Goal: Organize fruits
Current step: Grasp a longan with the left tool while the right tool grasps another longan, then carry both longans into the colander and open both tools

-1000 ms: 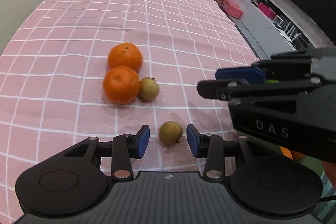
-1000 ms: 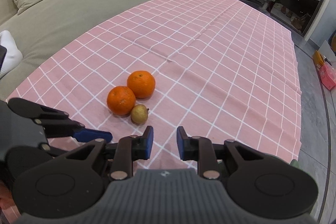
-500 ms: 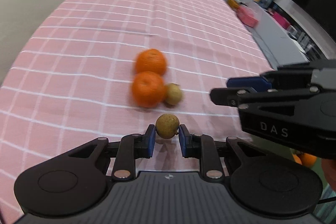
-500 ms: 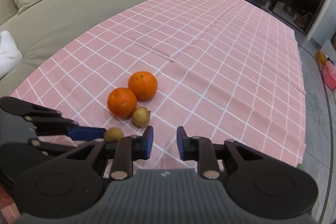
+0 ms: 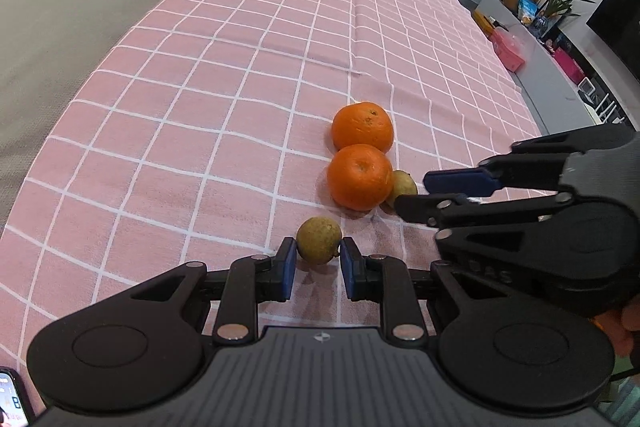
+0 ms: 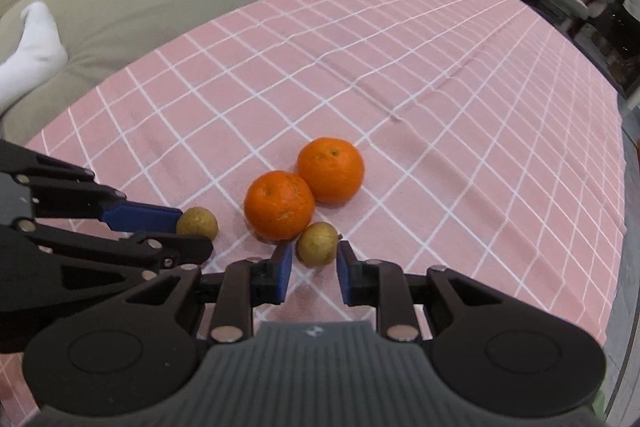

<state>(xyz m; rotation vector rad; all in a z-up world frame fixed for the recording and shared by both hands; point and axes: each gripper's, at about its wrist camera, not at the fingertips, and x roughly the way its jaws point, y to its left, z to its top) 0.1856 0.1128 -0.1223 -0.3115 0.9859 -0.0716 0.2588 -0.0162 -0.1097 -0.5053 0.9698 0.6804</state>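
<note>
Left gripper: we clamp 1 small brown fruit on the pink checked cloth.
Right gripper: closed, empty (second brown fruit just ahead).
Oranges: 2, touching.

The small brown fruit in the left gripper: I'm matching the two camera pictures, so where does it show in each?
Left wrist: the small brown fruit sits low centre, between the left gripper pads.
Right wrist: same fruit at lower left, at the left gripper's tips.
Shared landmark: the nearer orange, beside it in both.
</note>
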